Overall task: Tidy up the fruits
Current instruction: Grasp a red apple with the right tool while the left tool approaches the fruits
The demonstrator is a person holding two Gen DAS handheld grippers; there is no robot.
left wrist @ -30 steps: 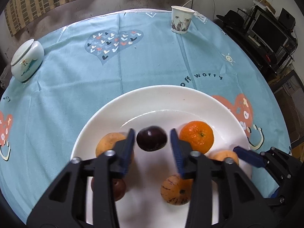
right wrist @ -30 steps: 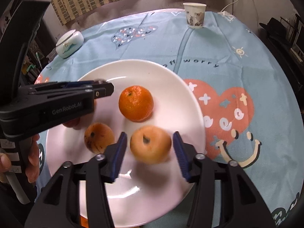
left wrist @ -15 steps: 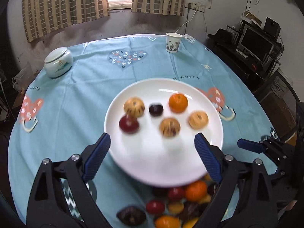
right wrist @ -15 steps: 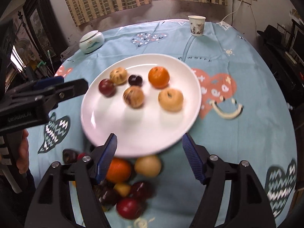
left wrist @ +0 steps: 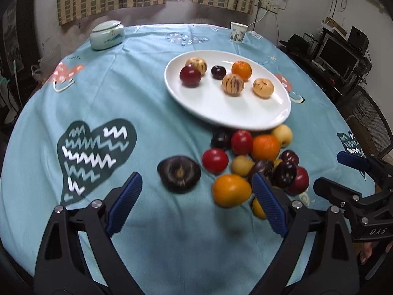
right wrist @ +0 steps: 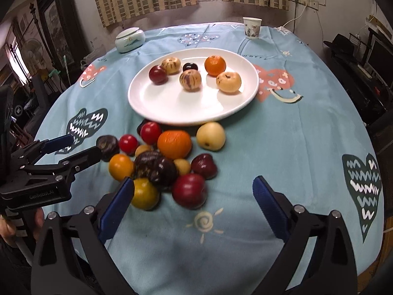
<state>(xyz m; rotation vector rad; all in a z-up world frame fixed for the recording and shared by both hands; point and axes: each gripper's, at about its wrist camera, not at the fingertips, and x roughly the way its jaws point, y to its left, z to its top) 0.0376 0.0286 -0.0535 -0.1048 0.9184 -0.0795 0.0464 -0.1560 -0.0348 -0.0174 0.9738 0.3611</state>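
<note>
A white plate on the blue tablecloth holds several fruits, among them an orange, a dark plum and a pale round fruit. In front of it lies a loose pile of fruit. My left gripper hovers open over the pile's left side, above a dark fruit and an orange one, touching neither. My right gripper hangs above a red plum; its jaws are opening and its pads touch nothing.
A lidded ceramic jar and a paper cup stand at the table's far edge. Shelves with a monitor stand to the right. A hand holds the left gripper's handle.
Both grippers let go of the dark plum and the pale fruit on the plate, opened wide and drew back toward the near edge. The loose pile has come into view.
</note>
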